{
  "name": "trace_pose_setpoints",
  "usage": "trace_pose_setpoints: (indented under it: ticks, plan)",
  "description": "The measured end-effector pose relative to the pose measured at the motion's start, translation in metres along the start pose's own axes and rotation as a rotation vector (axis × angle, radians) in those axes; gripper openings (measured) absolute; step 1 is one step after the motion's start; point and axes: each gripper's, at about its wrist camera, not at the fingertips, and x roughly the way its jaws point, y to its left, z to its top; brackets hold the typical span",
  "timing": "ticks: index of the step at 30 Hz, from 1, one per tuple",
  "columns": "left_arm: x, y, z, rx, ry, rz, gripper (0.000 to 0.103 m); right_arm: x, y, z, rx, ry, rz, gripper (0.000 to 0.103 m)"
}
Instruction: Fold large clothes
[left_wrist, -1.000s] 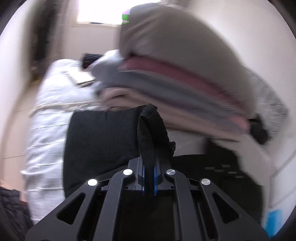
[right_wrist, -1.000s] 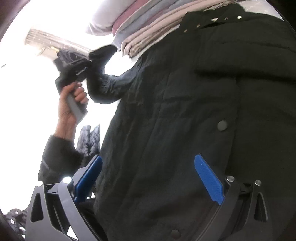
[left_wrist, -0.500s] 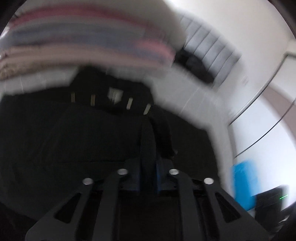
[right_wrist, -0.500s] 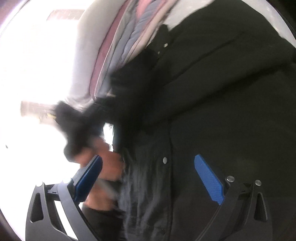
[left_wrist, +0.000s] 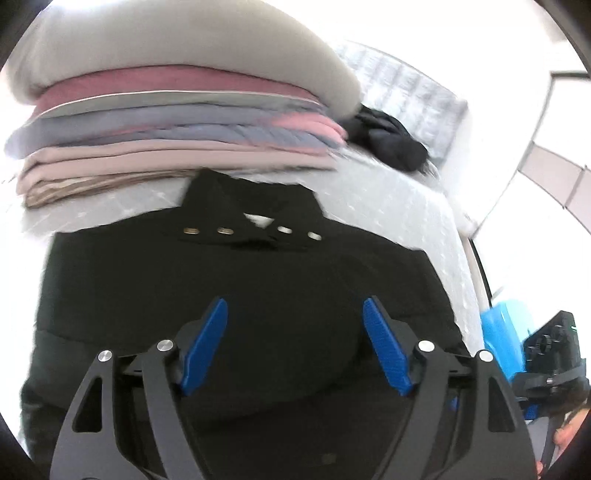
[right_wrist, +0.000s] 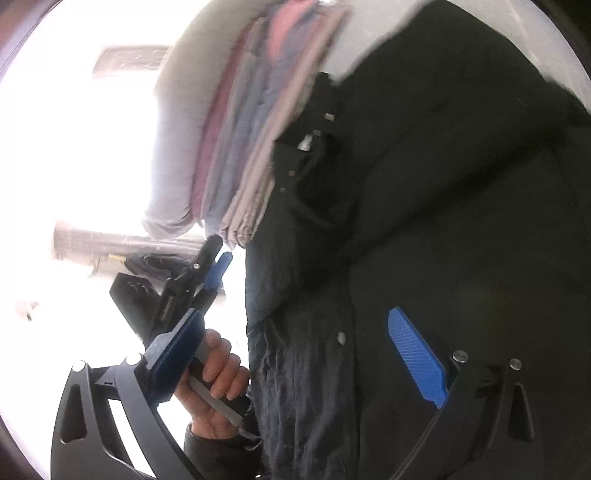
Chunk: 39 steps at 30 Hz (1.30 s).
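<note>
A large black coat (left_wrist: 258, 280) with snap buttons at the collar lies spread on the white bed; it fills the right wrist view (right_wrist: 443, 206). My left gripper (left_wrist: 295, 347) is open and empty just above the coat's chest. My right gripper (right_wrist: 295, 354) is open and empty over the coat's buttoned front. The left gripper (right_wrist: 207, 280) also shows in the right wrist view, held in a hand beside the coat's edge.
A stack of folded clothes (left_wrist: 177, 122) in grey, pink, blue and beige sits behind the collar. A crumpled black garment (left_wrist: 388, 144) lies further back on the white quilted bedspread (left_wrist: 399, 214). A blue object (left_wrist: 506, 332) stands off the bed's right side.
My left gripper was shut on a black sleeve and carried it across the coat; now it is open and the sleeve lies on the coat. The right gripper stayed open.
</note>
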Motion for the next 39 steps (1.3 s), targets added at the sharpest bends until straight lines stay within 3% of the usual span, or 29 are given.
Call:
trace_pose_setpoints:
  ticks: [3,6,9,11,13,14,15,17,20,22,25,29,31,33,39]
  plan:
    - [0.006,0.054,-0.007,-0.127,0.023,0.031,0.072,0.008,0.039,0.005,-0.169,-0.071,-0.017,0.096]
    - [0.003,0.105,-0.018,-0.252,0.029,0.064,0.072,0.038,0.081,0.024,-0.292,-0.05,0.04,0.096]
    - [0.004,0.141,-0.029,-0.308,0.035,0.106,0.072,0.081,0.104,0.044,-0.36,0.005,0.073,0.096]
    - [0.008,0.158,-0.035,-0.33,0.041,0.104,0.072,0.116,0.092,0.055,-0.334,0.078,0.02,0.096]
    - [0.012,0.167,-0.041,-0.327,0.045,0.091,0.072,0.139,0.05,0.062,-0.22,0.1,-0.142,0.096]
    - [0.012,0.17,-0.041,-0.319,0.048,0.08,0.072,0.145,0.026,0.065,-0.154,0.115,-0.181,0.093]
    - [0.014,0.169,-0.042,-0.309,0.057,0.078,0.072,0.151,-0.008,0.067,-0.065,0.135,-0.158,0.084]
    - [0.019,0.164,-0.042,-0.275,0.069,0.112,0.072,0.137,-0.025,0.069,-0.019,0.112,-0.085,0.081]
    - [0.007,0.157,-0.044,-0.274,0.08,0.129,0.072,0.099,-0.001,0.062,-0.081,0.078,-0.102,0.082]
    - [-0.011,0.148,-0.043,-0.277,0.07,0.109,0.072,0.073,0.014,0.052,-0.158,0.06,-0.133,0.088]
    - [-0.051,0.127,-0.052,-0.204,0.05,0.103,0.075,0.011,0.02,0.033,-0.267,0.002,-0.255,0.089]
    - [-0.098,0.109,-0.079,-0.17,0.047,0.101,0.089,-0.08,-0.02,0.02,-0.209,-0.129,-0.423,0.091]
    - [-0.12,0.104,-0.096,-0.174,0.027,0.106,0.091,-0.111,-0.049,0.018,-0.103,-0.164,-0.435,0.091]
    - [-0.134,0.102,-0.109,-0.18,0.015,0.116,0.093,-0.134,-0.067,0.015,-0.013,-0.186,-0.389,0.091]
    - [-0.136,0.094,-0.124,-0.214,0.033,0.129,0.095,-0.144,-0.065,0.005,-0.031,-0.178,-0.396,0.091]
